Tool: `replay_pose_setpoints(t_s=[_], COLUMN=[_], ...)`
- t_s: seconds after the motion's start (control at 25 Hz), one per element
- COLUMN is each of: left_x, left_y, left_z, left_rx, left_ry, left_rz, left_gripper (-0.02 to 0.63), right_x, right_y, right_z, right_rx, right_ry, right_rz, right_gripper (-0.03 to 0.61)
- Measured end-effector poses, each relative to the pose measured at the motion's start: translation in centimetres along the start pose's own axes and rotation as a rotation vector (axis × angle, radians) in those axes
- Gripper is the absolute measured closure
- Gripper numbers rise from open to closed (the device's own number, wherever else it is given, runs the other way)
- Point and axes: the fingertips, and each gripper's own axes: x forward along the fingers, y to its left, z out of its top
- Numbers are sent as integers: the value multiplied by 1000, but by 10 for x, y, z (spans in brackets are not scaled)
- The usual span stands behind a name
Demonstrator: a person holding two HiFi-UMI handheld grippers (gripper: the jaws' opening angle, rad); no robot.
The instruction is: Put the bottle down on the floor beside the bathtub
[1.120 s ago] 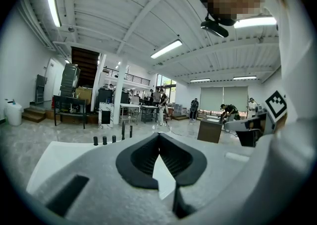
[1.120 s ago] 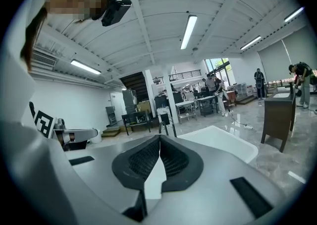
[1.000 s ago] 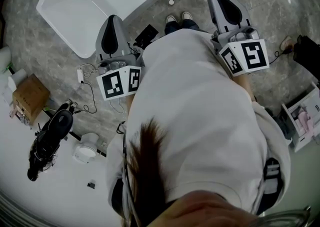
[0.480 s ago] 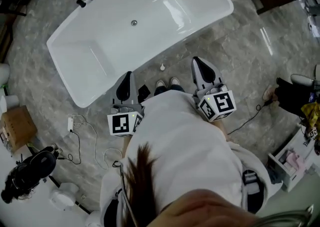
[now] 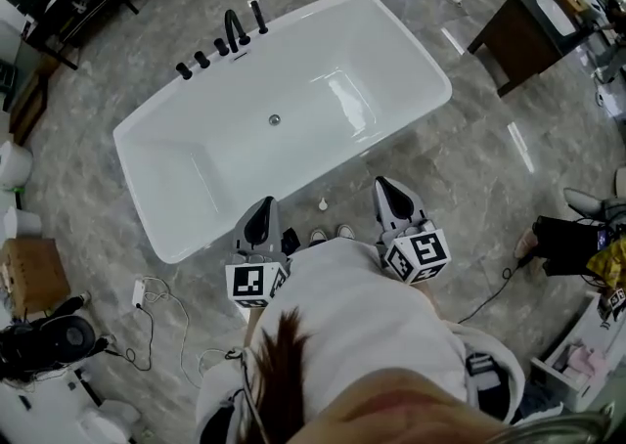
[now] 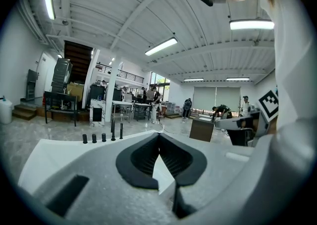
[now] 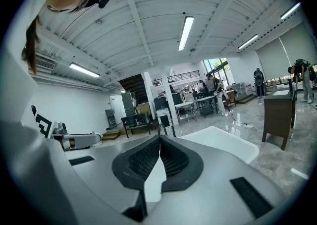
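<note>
Box (image 5: 29, 276): brown cardboard, on the grey marble floor (image 5: 469, 168) at nine o'clock from the person (image 5: 362, 334), at the far left edge of the head view.
Taps (image 5: 235, 29): a black row on the far rim of the bathtub, at eleven o'clock from the person.
Bathtub (image 5: 381, 90): white and freestanding, lying slantwise across the floor at twelve o'clock from the person, with the drain (image 5: 275, 119) near its middle.
Left gripper (image 5: 264, 205): at nine o'clock from the shoes, pointing at the bathtub's near wall. Its jaws are clenched tip to tip with nothing between them. The left gripper view shows the white rim and the taps beyond them.
Bottle (image 5: 323, 203): small and white, on the floor just beside the bathtub's near wall, at twelve o'clock from the shoes. It sits between the two grippers and touches neither. It is too small to tell more.
Shoes (image 5: 344, 231): pale, with toes toward the bathtub.
Right gripper (image 5: 384, 188): at three o'clock from the shoes, pointing the same way. Its jaws are clenched and grasp nothing.
Cabinet (image 5: 514, 46): dark wood, at two o'clock from the person, apart from the bathtub's right end.
</note>
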Motion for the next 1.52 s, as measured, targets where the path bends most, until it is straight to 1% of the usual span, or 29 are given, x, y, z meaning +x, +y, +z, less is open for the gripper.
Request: replay_pose_setpoints(t_s=[0.24, 0.56, 0.72, 0.92, 1.0, 1.12, 1.24, 1.52], left_x=[2, -7, -12, -9, -11, -20, -23, -21], left_y=[-6, -4, -7, 7, 11, 11, 9, 6], left_z=[-3, 0, -2, 3, 6, 2, -3, -6], left_rx=[-6, -7, -20, -37, -37, -12, -24, -22], left_ry=[11, -5, 2, 13, 3, -30, -25, -30], left_rz=[-1, 19, 23, 35, 36, 44, 57, 50], left_gripper=[600, 600, 600, 600, 600, 600, 600, 600], right_x=[-4, -8, -13, 2, 3, -2, -6, -11], right_y=[-3, 2, 4, 10, 15, 21, 21, 17], right_z=[0, 3, 1, 7, 10, 7, 2, -2], right_rx=[-4, -10, -11, -19, -28, -49, -56, -58], right_ry=[5, -7, 2, 9, 4, -7, -3, 5], right_rz=[3, 20, 26, 37, 38, 52, 61, 52], right_gripper=[565, 565, 565, 565, 565, 565, 565, 565])
